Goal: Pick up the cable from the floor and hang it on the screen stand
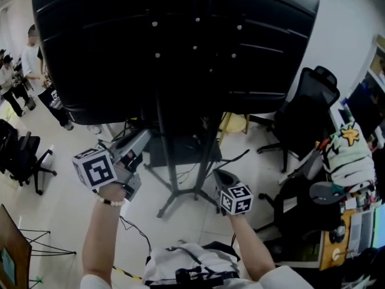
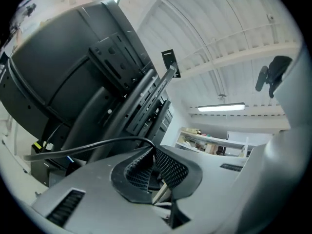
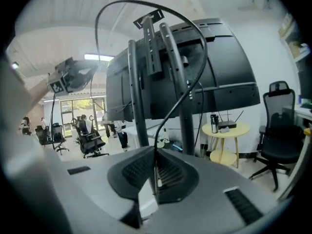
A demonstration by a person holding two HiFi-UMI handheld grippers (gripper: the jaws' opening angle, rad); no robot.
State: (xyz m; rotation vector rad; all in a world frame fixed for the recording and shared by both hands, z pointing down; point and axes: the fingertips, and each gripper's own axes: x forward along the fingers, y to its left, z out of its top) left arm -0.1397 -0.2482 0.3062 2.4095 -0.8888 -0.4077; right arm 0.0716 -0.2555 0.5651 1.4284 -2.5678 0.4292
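left gripper (image 2: 152,156) clamps cable (image 2: 87,146); right gripper (image 3: 155,170) clamps cable too; screen stand (image 1: 172,155) between them; office chair (image 1: 304,114) at right

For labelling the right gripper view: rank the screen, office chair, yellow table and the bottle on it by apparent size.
1. screen, also nearest the camera
2. office chair
3. yellow table
4. bottle

Both forearms reach forward, left gripper (image 1: 143,137) held higher with its jaws pinched together on the cable (image 2: 87,144), right gripper (image 1: 219,176) lower and nearer the body, jaws likewise closed on that cable, both tips angled upward.
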